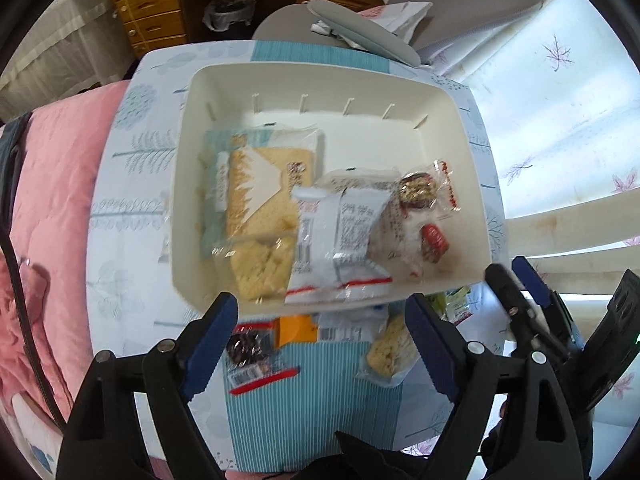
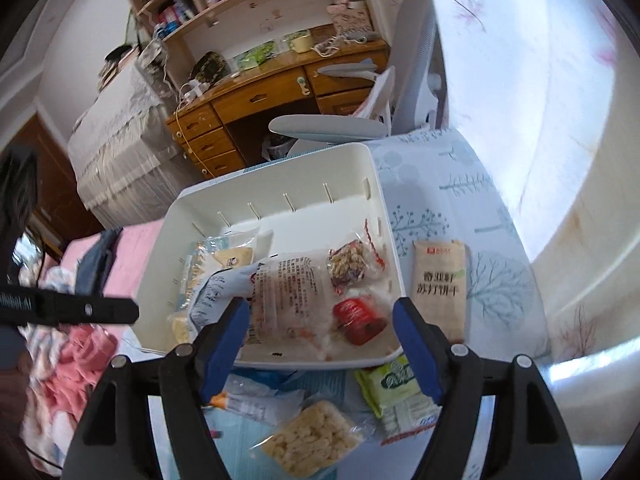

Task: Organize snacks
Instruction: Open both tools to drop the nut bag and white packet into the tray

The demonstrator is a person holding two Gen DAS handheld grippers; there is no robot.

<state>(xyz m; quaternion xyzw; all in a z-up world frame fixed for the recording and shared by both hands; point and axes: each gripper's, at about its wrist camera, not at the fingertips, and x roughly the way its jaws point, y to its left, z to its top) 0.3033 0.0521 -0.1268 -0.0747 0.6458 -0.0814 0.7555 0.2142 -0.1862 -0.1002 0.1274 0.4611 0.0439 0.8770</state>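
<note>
A white plastic bin point(image 1: 320, 76) sits on a patterned table and holds several snack packs: a cracker pack point(image 1: 260, 184), a white pack point(image 1: 340, 236), a nut pack point(image 1: 420, 192) and a red sweet point(image 1: 434, 242). My left gripper point(image 1: 320, 336) is open and empty above loose snacks at the bin's near edge: a dark nut pack point(image 1: 248, 352), an orange-and-white pack point(image 1: 320, 330) and a rice cake point(image 1: 390, 352). My right gripper point(image 2: 320, 344) is open and empty over the bin's point(image 2: 276, 168) near wall. A rice cake point(image 2: 312, 440), a green pack point(image 2: 396, 388) and a beige cracker pack point(image 2: 440, 284) lie outside.
A pink quilt point(image 1: 60, 200) lies left of the table. A grey office chair point(image 2: 332, 128) and a wooden desk point(image 2: 260, 100) stand behind the table. A bright window with a flowered curtain point(image 1: 560, 100) is on the right. The right gripper shows in the left wrist view point(image 1: 532, 300).
</note>
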